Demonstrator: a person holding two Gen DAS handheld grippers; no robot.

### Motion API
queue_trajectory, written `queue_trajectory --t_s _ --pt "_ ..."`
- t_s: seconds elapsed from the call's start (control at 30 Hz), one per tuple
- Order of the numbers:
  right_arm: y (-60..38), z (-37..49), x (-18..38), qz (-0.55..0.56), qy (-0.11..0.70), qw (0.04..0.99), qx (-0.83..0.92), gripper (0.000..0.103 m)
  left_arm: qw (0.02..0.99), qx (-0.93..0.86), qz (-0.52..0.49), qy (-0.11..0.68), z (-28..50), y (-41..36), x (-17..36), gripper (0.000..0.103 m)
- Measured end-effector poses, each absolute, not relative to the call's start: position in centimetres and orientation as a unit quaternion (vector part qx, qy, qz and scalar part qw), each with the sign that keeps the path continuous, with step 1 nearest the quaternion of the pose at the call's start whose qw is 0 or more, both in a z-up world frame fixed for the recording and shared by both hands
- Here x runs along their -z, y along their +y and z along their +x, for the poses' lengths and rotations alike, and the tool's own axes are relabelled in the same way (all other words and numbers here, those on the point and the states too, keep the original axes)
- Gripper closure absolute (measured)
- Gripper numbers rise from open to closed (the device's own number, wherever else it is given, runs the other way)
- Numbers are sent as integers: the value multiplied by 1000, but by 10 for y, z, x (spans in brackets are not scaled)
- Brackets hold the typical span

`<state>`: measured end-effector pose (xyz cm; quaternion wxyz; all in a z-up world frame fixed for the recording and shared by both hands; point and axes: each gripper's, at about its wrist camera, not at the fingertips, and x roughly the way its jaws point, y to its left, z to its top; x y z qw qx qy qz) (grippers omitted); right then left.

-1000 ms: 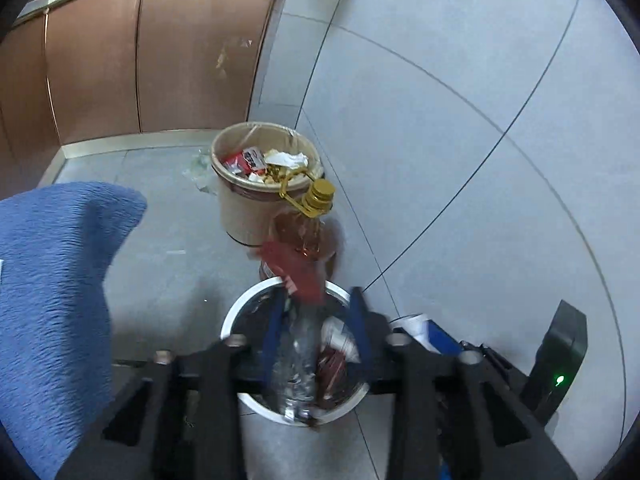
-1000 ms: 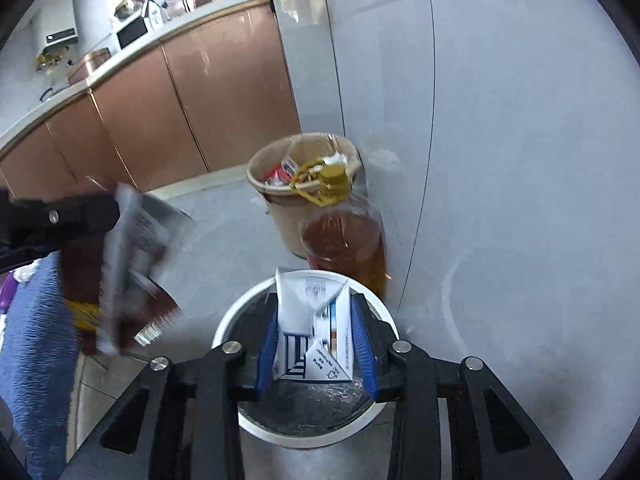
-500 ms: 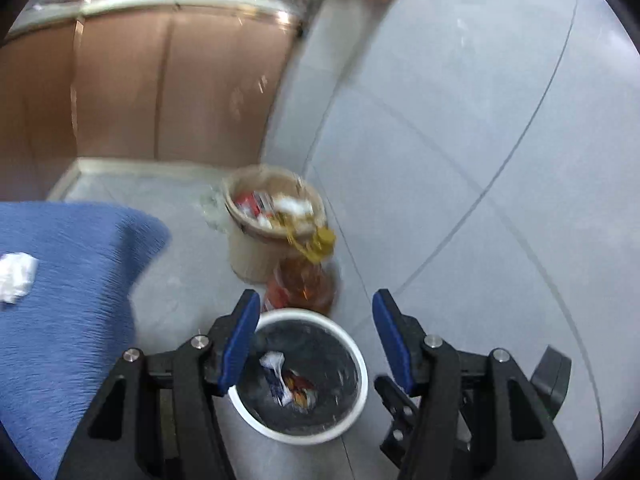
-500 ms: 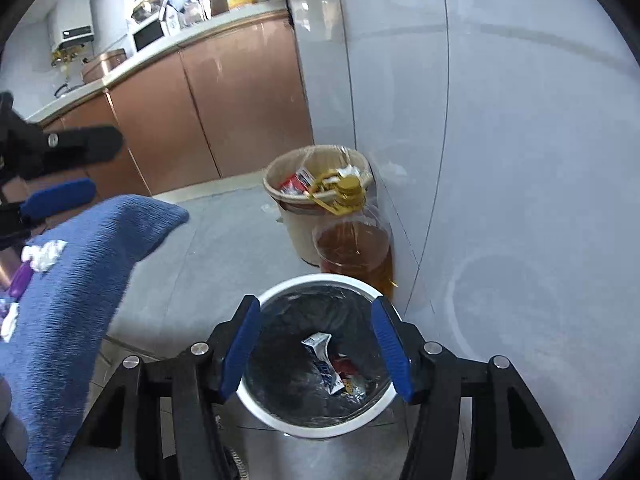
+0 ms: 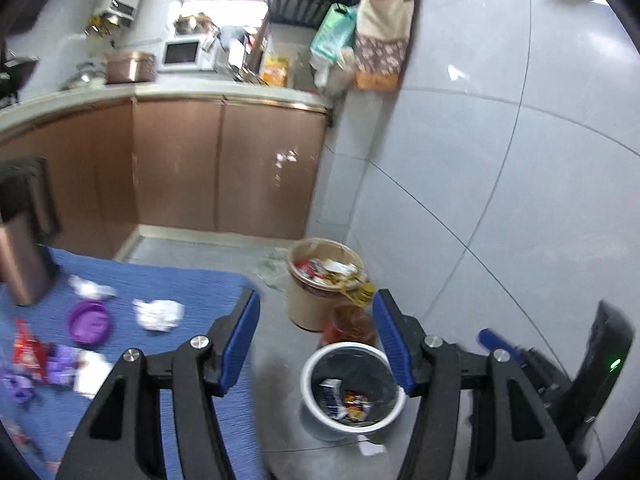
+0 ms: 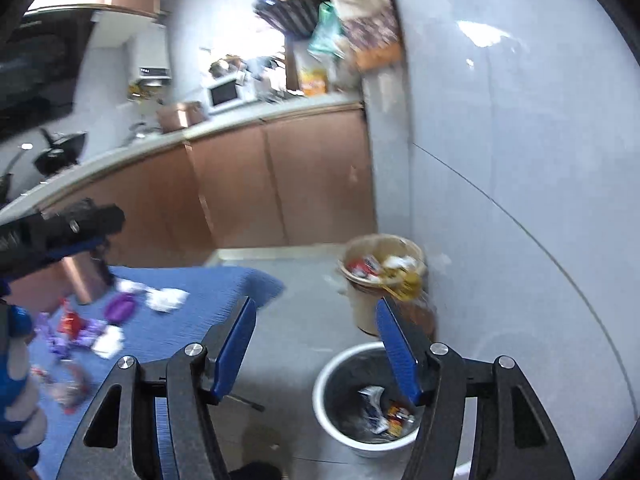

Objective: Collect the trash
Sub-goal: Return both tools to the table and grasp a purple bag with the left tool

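Note:
A white bin with a black liner (image 5: 316, 364) (image 6: 326, 380) stands on the floor and holds a white-blue carton (image 5: 330, 394) and a red wrapper (image 5: 356, 400). My left gripper (image 5: 316, 340) is open and empty, raised above and behind the bin. My right gripper (image 6: 314, 344) is open and empty, up and left of the bin. On the blue-clothed table (image 5: 192, 280) (image 6: 208, 284) lie crumpled white tissues (image 5: 158, 314) (image 6: 166, 300), a purple lid (image 5: 89, 320) (image 6: 120, 306) and red and purple wrappers (image 5: 28, 356) (image 6: 68, 326).
A full beige bin (image 5: 320, 280) (image 6: 380, 272) and an amber oil bottle (image 5: 352, 316) stand by the grey tiled wall. A copper canister (image 5: 20, 260) stands on the table's far left. Brown cabinets (image 5: 224, 168) run along the back. The left gripper's arm (image 6: 60, 232) shows at the right view's left.
Both grippers opened and dropped the bottle wrapper and the carton into the white bin, then rose and swung left so the table's trash came into view.

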<state>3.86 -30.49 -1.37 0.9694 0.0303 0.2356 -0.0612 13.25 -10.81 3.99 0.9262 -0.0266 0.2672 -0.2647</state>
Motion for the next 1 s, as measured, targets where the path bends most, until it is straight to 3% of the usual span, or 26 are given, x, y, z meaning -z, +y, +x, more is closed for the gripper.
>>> queue_trajectory --t_s 0.1,0.17,0.47,0.7,1.0 --pt "-281 28 -2 26 224 974 30 40 941 232 -13 248 117 -70 -49 45" --pt "-263 24 -10 25 223 975 3 39 945 214 -12 246 109 -46 -49 39" --pt "-182 33 -9 13 254 961 -109 36 956 133 -20 262 100 62 -21 39" --pt "-117 57 19 0 306 934 -186 27 953 51 -42 295 112 154 17 39" --pt "-41 113 96 -30 416 865 -278 27 930 -18 -76 358 153 229 69 39"
